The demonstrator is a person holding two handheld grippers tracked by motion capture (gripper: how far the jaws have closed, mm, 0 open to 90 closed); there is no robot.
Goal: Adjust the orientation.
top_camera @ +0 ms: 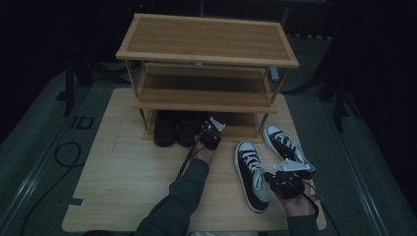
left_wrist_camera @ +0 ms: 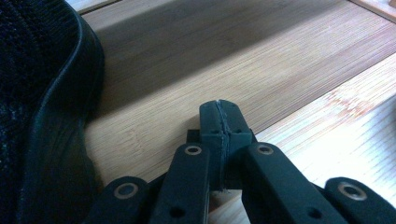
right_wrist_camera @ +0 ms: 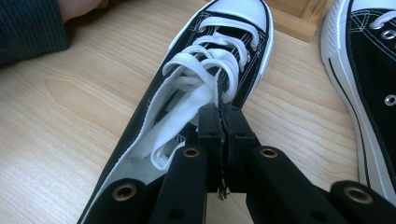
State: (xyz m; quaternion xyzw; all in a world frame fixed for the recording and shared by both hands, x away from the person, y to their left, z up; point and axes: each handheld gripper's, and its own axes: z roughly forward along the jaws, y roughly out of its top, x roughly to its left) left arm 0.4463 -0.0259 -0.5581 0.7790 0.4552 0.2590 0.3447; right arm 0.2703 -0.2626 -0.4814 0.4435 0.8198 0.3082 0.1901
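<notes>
The right tongs [right_wrist_camera: 223, 114] gripped the sneaker [right_wrist_camera: 205, 93] by its upper edge — shelving came next. The left tongs [left_wrist_camera: 223, 116] were closed, empty, at the rack [top_camera: 206, 101] — lifting was due.

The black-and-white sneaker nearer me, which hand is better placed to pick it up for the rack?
Right, probably. The right gripper sits over that sneaker, its shut jaws pinching the side edge at the laces. The left gripper is shut on nothing, up at the rack's bottom shelf beside the black shoes.

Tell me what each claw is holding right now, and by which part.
The right claw is shut on the left sneaker, pinching the black edge of its opening beside the laces. The left claw is shut on nothing.
</notes>
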